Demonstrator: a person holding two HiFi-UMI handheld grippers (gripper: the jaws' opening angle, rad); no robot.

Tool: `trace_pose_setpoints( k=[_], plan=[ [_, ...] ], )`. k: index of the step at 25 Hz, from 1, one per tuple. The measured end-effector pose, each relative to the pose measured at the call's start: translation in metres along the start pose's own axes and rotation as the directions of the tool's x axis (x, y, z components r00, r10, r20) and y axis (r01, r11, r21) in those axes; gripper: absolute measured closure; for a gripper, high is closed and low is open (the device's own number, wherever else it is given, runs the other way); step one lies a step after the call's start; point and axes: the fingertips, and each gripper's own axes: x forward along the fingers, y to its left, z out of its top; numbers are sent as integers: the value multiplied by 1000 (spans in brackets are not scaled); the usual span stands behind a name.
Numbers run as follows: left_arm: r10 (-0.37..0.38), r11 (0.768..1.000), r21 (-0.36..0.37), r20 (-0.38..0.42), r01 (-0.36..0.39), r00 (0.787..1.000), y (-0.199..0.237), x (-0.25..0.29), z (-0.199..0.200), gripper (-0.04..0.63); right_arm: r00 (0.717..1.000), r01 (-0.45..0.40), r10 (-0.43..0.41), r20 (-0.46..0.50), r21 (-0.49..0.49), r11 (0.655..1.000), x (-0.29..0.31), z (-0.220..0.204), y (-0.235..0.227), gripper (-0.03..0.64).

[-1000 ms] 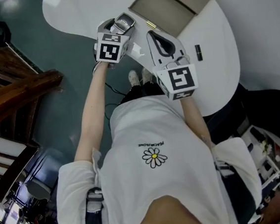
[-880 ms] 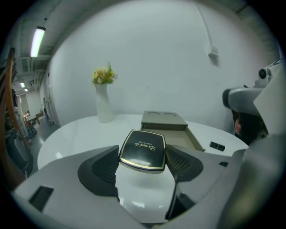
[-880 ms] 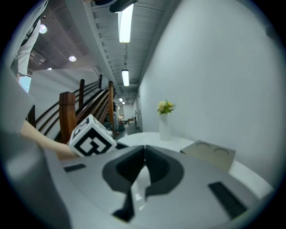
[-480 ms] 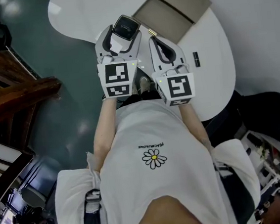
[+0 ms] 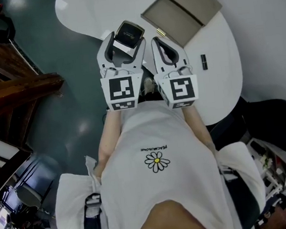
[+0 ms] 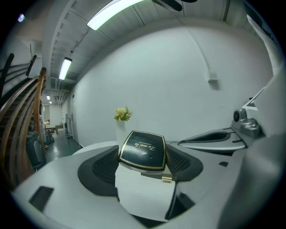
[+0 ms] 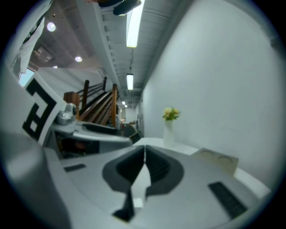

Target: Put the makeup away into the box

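A black compact with a gold rim [image 5: 128, 32] [image 6: 143, 151] is clamped between the jaws of my left gripper [image 5: 125, 38] [image 6: 142, 162], held above the near edge of the white table [image 5: 216, 37]. The open beige box [image 5: 183, 10] [image 7: 217, 162] lies on the table beyond and to the right. My right gripper [image 5: 156, 40] [image 7: 144, 166] hangs close beside the left one, its jaws pressed together with nothing between them. A small black makeup stick [image 5: 204, 62] lies on the table right of the right gripper. A tiny gold item [image 5: 161, 32] sits near the box's front corner.
A white vase with flowers [image 6: 121, 121] [image 7: 170, 127] stands on the far part of the table by the white wall. Wooden stairs [image 5: 13, 84] rise at the left over the dark teal floor. A black bag [image 5: 275, 118] sits at the right.
My left gripper, still clamped on the compact, has drawn back from the table edge and now sits level beside the right gripper. The right gripper barely shifted.
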Motion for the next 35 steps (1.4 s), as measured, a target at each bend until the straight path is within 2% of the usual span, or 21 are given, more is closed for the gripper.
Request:
trace_pose_setpoints(
  k=[7,11,16,22,26,30,32,35],
  plan=[
    [28,999,19,30,-28,999,5,-7,13,252,1000,-7,7,11,1,1000,-2,1,2,586],
    [34,999,34,37,-36,999,5,-7,18,252,1000,-19,18,24,41,999,-1,7,3,586],
    [33,999,35,32,-34,999,3,-6,16,252,1000,-3,2,19,30,1000,-3,-3,-3,586],
    [-5,994,106,34,1,999,-3,5,27,252,1000,10,-12,23,106,994,-3,-10,-8,586],
    [-85,987,135,10,83,996,-19,29,33,253,1000,11,-14,17,152,988,-6,-13,-19,586],
    [-185,968,164,-53,191,981,-49,72,28,253,999,47,-48,1,193,980,-14,-38,-45,587],
    [-236,953,172,-102,250,966,-63,93,17,253,997,81,-78,-23,221,972,-18,-54,-55,587],
    [-302,932,146,-197,332,933,-85,126,-6,253,988,151,-141,-56,272,950,-27,-69,-69,586]
  ],
)
